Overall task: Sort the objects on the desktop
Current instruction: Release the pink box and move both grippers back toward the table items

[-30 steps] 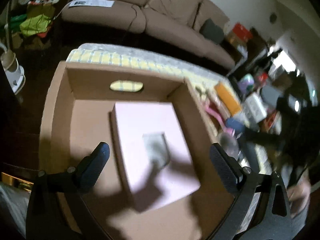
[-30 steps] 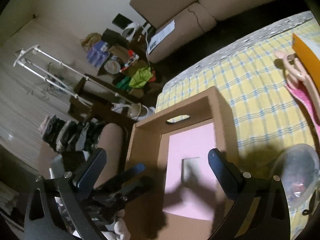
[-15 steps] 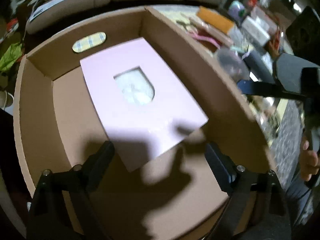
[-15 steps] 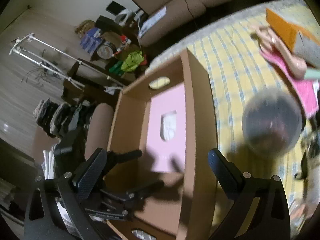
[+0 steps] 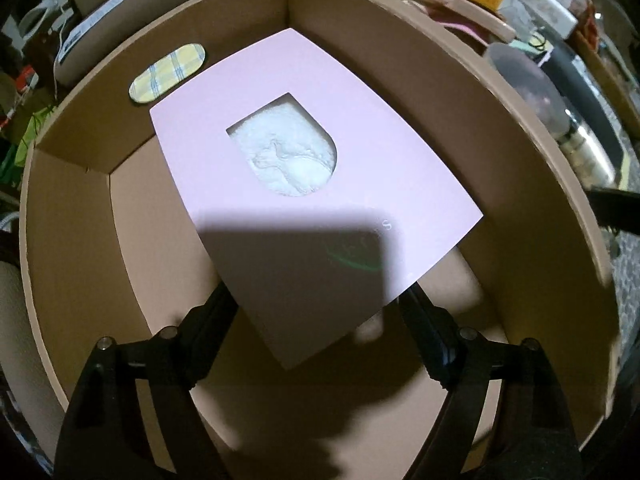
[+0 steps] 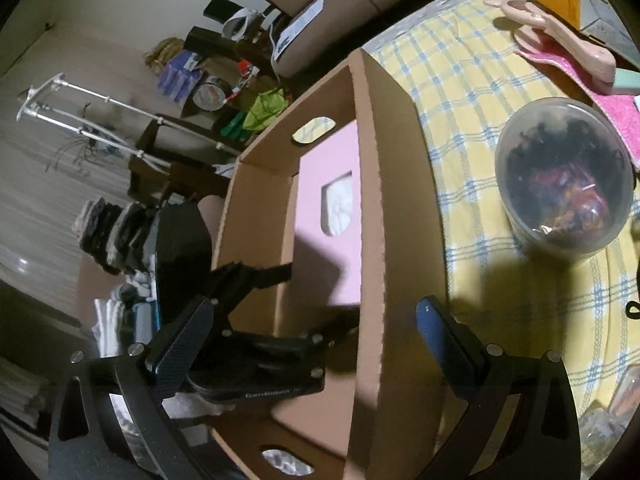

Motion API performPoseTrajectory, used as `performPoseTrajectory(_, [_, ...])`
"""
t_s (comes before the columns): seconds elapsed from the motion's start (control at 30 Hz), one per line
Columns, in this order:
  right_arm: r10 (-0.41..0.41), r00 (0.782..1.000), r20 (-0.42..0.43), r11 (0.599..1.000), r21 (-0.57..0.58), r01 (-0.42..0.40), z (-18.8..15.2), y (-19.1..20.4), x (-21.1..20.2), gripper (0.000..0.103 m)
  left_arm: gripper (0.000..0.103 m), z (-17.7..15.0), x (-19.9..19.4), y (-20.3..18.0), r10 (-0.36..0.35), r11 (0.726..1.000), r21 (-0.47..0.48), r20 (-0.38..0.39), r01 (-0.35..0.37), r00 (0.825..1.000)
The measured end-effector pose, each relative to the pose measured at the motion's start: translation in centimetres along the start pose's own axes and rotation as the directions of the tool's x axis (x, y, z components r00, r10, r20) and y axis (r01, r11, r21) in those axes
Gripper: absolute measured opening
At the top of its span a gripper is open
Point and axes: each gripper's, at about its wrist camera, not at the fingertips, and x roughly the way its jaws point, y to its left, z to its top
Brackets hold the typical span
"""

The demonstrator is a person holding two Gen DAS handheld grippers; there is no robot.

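Left gripper [image 5: 320,320] inside the box [image 5: 500,128], pointing steeply down, jaws closing around the near corner of the pink pack [image 5: 304,200]; pads not yet pressing on it, nothing held. Right gripper [image 6: 316,344] spread wide, empty, straddling the box's right wall. Pink pack flat on the box floor, against the far and right walls. Jar [image 6: 564,176] outside on the checked cloth [image 6: 452,92], well apart from the box.

Risks, as judged:
- Closing on a bare corner: thin flat pack likely to pivot or slip out on lift.
- Right jaws astride the wall: could snag and drag the box.
- Both grippers close together: possible clash.
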Motion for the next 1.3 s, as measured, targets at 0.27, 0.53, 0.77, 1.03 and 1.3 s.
performPoseTrajectory(0.27, [-0.026,0.999,-0.032,1.0,-0.003,0.026,-0.5,-0.5,0.7,0.103,0.083,1.6,0.0,-0.4,0.041,0.998,0.046,-0.036,-0.039,0.999])
performPoseTrajectory(0.53, [-0.029,1.0,-0.007,0.999,-0.034,0.029,-1.0,-0.5,-1.2,0.103,0.094,-0.2,-3.5,-0.8,-0.067,0.997,-0.046,0.043,0.069,0.997])
performPoseTrajectory(0.77, [-0.13,0.984,0.124,0.984,-0.102,0.143,-1.5,-0.3,-9.1,0.103,0.103,-3.2,-9.1,-1.0,-0.205,0.95,-0.18,0.253,0.254,0.946])
performPoseTrajectory(1.03, [-0.328,0.913,0.243,0.94,-0.015,0.342,-2.9,-5.9,-18.9,0.103,0.103,-2.0,-11.6,-7.5,-0.345,0.894,-0.158,0.355,0.42,0.869])
performPoseTrajectory(1.3, [-0.445,0.84,0.312,0.892,0.065,0.448,-3.5,-11.5,-25.3,0.103,0.103,1.2,-9.5,-16.4,-0.434,0.853,-0.148,0.333,0.5,0.837])
